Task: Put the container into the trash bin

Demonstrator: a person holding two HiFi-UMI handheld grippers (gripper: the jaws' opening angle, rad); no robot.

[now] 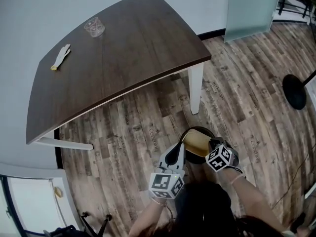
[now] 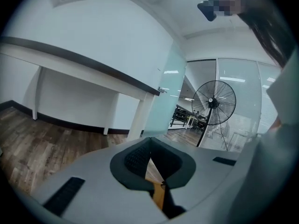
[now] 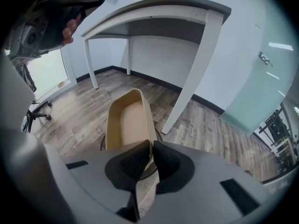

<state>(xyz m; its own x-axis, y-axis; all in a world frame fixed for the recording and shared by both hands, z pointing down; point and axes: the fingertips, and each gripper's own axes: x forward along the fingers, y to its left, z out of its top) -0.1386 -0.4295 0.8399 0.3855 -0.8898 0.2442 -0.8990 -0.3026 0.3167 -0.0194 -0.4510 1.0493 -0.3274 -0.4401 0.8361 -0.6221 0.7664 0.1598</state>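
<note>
A tan paper container (image 1: 197,143) hangs over the round black trash bin (image 1: 193,130) on the wood floor, near the table's white leg (image 1: 196,88). My left gripper (image 1: 181,145) is shut on the container's left edge; in the left gripper view only a thin tan strip of the container (image 2: 158,193) shows between the pads of the left gripper (image 2: 150,160). My right gripper (image 1: 213,143) holds the right wall. In the right gripper view the open, empty container (image 3: 127,120) stretches ahead of the right gripper (image 3: 151,146), with the trash bin's dark rim (image 3: 102,144) under it.
The dark wooden table (image 1: 123,48) carries a clear glass (image 1: 94,27) and a pale yellow scrap (image 1: 60,57). A standing fan's black base (image 1: 295,91) is on the floor to the right, and the fan (image 2: 214,101) stands near glass walls. Chair wheels (image 1: 94,218) show at lower left.
</note>
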